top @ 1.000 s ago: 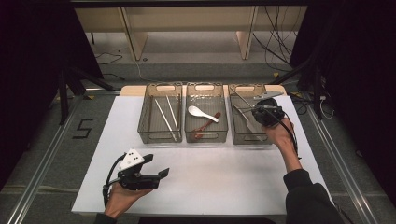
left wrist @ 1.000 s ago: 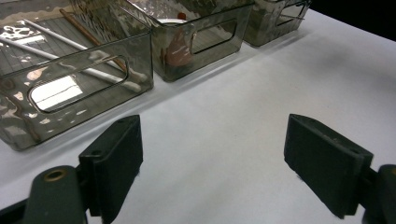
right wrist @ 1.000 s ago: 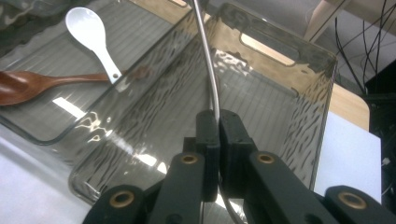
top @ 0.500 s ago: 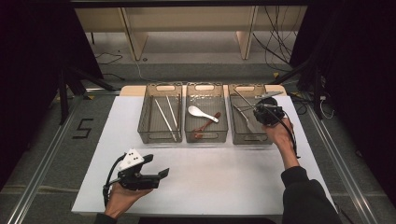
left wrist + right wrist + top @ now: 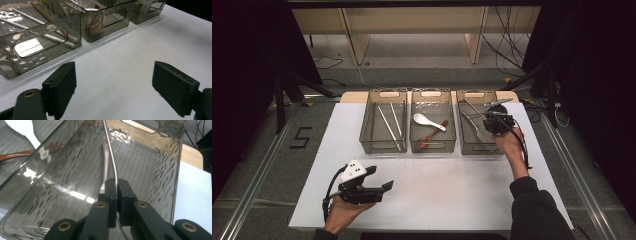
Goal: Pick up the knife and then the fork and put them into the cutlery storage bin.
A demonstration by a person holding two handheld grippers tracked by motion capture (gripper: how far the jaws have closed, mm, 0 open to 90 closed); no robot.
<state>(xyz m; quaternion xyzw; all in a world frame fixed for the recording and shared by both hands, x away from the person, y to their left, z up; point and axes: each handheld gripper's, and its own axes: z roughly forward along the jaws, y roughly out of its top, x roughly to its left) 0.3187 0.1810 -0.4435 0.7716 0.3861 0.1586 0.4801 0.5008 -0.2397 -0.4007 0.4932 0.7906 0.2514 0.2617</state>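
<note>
Three smoky clear bins stand in a row at the back of the white table [image 5: 452,200]. My right gripper [image 5: 493,123] [image 5: 116,182] reaches into the right bin [image 5: 465,146] [image 5: 170,170], shut on the thin handle of a metal utensil [image 5: 110,147] that rises out of the bin. A second metal utensil [image 5: 106,162] lies on the bin's floor under it. At the table's front left, my left gripper [image 5: 384,186] [image 5: 115,82] is held low over the table, open, with nothing between its fingers.
The left bin [image 5: 366,136] [image 5: 40,47] holds chopsticks [image 5: 388,122]. In the middle bin [image 5: 432,148] [image 5: 110,25] lie a white spoon [image 5: 424,120] and a reddish-brown one [image 5: 432,136]. Cables and shelf legs lie on the floor beyond the table.
</note>
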